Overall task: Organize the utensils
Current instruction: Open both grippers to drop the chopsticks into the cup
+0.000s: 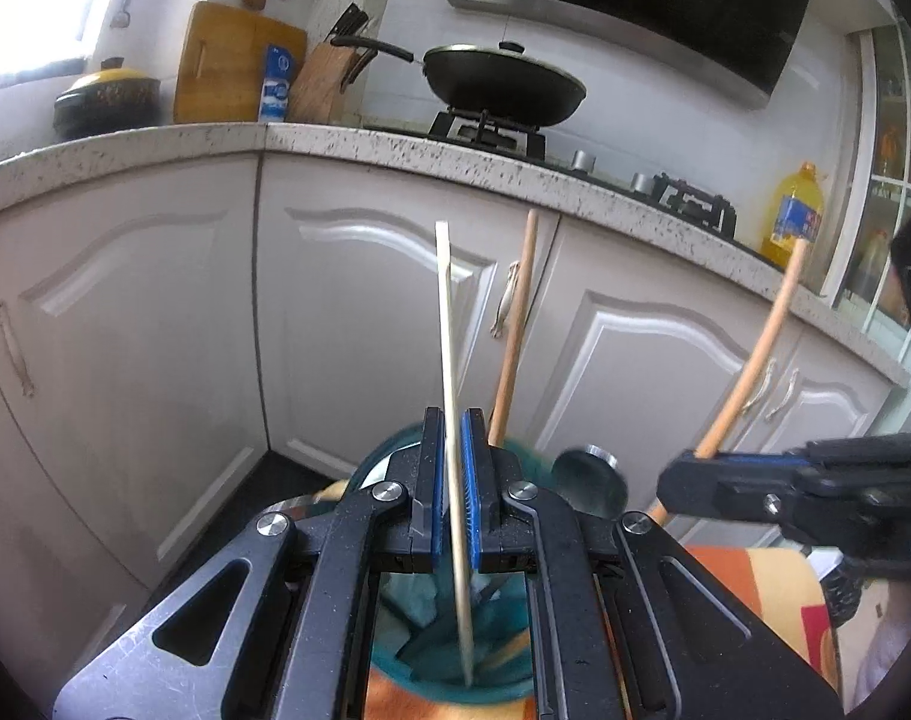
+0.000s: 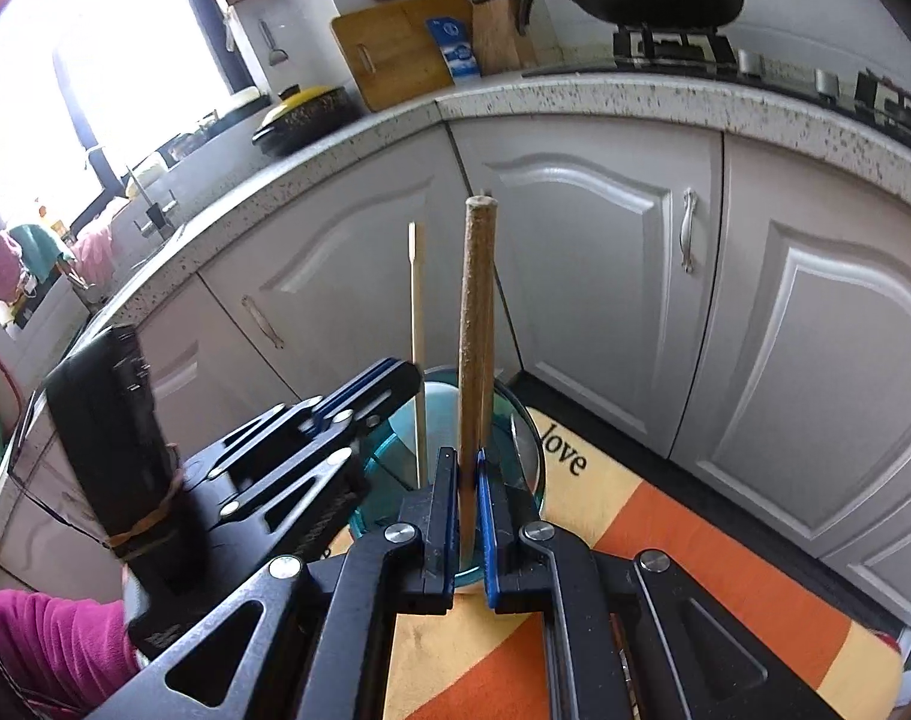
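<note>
Both tools are clamped on upright utensils above the same container. Left tool [image 1: 455, 474] has its blue ribbed pads closed on a thin, flat, pale bamboo skewer [image 1: 449, 330], whose lower tip reaches down inside the teal glass cup [image 1: 395, 450] below. Right tool [image 2: 468, 480] pinches a thicker, round wooden handle [image 2: 478, 300] with a rough, grainy surface and a blunt cut end; in the left wrist view the same handle leans off to the right, and its lower part is hidden by the tool, so whether it sits in the cup cannot be told.

A second smooth wooden stick [image 1: 515, 324] already stands in the cup behind the left tool's pads, tilted slightly right. A shiny metal spoon bowl [image 1: 590, 480] shows just beside the cup rim.

The cup is translucent blue-green with a smooth round rim, standing on an orange and yellow cloth [image 2: 665, 540] printed with the word "love".

Judging from this, the sorting is well along: one stick is in, the skewer is nearly seated and only needs letting go, and the thick handle looks like the last piece to lower and release.

Beyond lie white panelled cabinet doors [image 2: 575, 228] and a speckled stone counter [image 1: 395, 144].
</note>
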Demonstrator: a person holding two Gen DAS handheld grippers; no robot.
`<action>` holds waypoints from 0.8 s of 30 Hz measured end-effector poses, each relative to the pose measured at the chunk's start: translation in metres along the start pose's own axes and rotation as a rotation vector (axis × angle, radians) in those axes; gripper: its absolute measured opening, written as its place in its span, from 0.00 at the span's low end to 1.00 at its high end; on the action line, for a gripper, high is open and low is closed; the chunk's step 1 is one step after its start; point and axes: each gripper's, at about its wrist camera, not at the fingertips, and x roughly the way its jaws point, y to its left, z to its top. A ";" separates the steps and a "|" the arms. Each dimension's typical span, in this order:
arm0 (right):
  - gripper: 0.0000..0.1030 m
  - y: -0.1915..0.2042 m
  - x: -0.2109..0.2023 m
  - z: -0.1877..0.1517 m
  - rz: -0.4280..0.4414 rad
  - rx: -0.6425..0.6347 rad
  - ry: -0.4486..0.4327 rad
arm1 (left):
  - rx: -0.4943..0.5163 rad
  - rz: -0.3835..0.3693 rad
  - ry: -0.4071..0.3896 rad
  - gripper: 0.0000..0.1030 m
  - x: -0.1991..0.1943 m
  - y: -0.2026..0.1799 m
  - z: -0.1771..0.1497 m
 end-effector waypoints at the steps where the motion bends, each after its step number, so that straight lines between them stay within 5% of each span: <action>1: 0.06 -0.001 0.001 -0.001 -0.002 0.004 0.004 | 0.001 0.001 0.006 0.04 -0.002 0.001 -0.002; 6: 0.06 -0.009 0.007 -0.004 -0.017 0.040 0.017 | 0.013 0.004 0.028 0.04 -0.012 0.002 -0.008; 10: 0.30 -0.011 0.000 -0.005 -0.015 0.061 0.012 | 0.005 -0.014 0.056 0.05 -0.018 0.007 -0.010; 13: 0.30 -0.012 -0.008 -0.008 -0.020 0.064 0.007 | 0.004 -0.021 0.067 0.13 -0.025 0.010 -0.011; 24: 0.30 -0.010 -0.031 -0.024 -0.043 0.085 0.000 | 0.012 -0.031 0.134 0.17 -0.020 0.014 -0.021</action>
